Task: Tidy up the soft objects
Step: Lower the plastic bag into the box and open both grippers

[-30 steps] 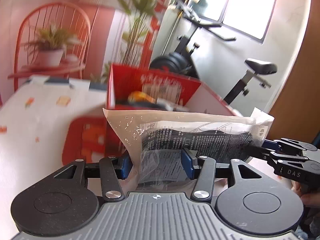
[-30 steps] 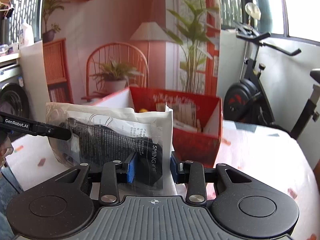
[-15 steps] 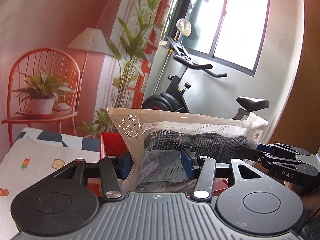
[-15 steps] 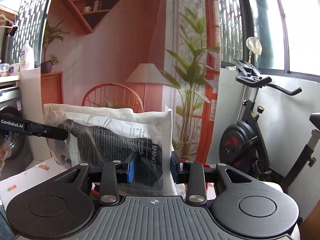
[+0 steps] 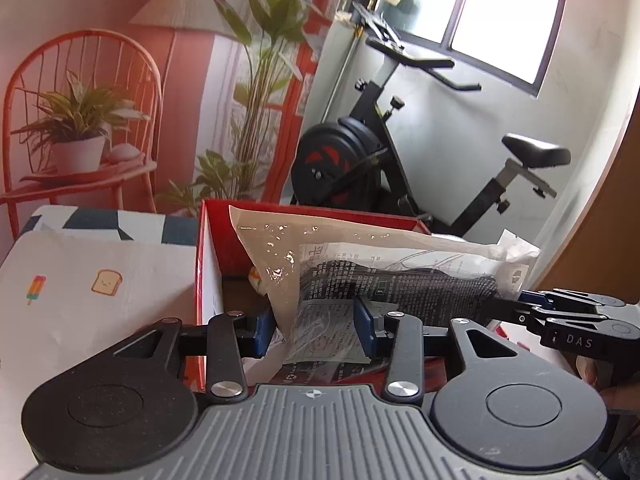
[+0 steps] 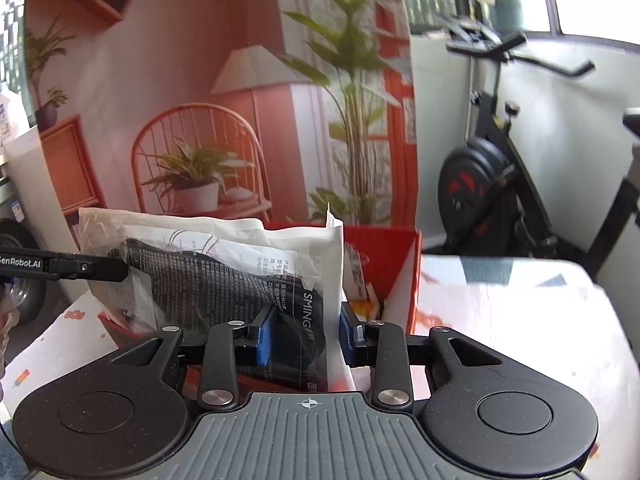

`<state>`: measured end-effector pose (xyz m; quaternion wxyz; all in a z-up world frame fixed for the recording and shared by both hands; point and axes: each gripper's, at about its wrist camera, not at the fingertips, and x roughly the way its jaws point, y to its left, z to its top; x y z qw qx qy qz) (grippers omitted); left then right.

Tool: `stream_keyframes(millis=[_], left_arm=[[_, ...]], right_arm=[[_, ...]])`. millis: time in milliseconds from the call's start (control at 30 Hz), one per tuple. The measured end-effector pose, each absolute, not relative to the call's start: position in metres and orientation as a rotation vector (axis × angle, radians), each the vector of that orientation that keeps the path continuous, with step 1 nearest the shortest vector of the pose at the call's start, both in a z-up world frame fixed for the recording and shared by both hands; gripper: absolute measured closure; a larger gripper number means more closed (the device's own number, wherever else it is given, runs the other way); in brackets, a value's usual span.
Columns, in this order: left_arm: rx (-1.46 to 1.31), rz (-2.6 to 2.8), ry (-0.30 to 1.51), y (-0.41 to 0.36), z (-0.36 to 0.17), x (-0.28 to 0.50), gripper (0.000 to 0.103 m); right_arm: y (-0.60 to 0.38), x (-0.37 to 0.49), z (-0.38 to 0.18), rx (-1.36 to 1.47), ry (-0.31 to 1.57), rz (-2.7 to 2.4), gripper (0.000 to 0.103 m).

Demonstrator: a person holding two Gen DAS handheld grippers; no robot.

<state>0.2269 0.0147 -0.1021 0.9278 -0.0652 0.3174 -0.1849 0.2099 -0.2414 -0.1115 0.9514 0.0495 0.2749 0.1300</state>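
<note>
In my left-wrist view the left gripper (image 5: 316, 326) is closing on the near end of the plastic packet (image 5: 384, 276), low centre, over the red box (image 5: 208, 264). At right, the right gripper (image 5: 520, 304) pinches the far end. If either end slips, I think the limp packet will sag and snag the rim instead of dropping in.

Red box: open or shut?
Open. The red box has no lid on; its inside walls and contents show behind the bag.
</note>
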Motion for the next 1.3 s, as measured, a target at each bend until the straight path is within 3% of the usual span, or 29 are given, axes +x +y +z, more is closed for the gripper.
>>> stream_keyframes(millis=[467,933,1133,1300], left_arm=[[-0.139,-0.360,0.759,0.019,-0.123,0.243,0.057],[-0.208,-0.239,0.482,0.038,-0.063,0.209,0.056],[-0.149,-0.219,0.531,0.005,-0.069,0.229,0.056],[-0.057,-0.241,0.584,-0.007,-0.087,0.237,0.064]], right_arm=[[-0.244,0.219,-0.136,0.164,0.635,0.235,0.074],[-0.239,0.206,-0.138,0.086,0.607,0.235,0.077],[-0.239,0.204,-0.138,0.077,0.607,0.235,0.077],[-0.238,0.203,-0.137,0.067,0.605,0.244,0.077]])
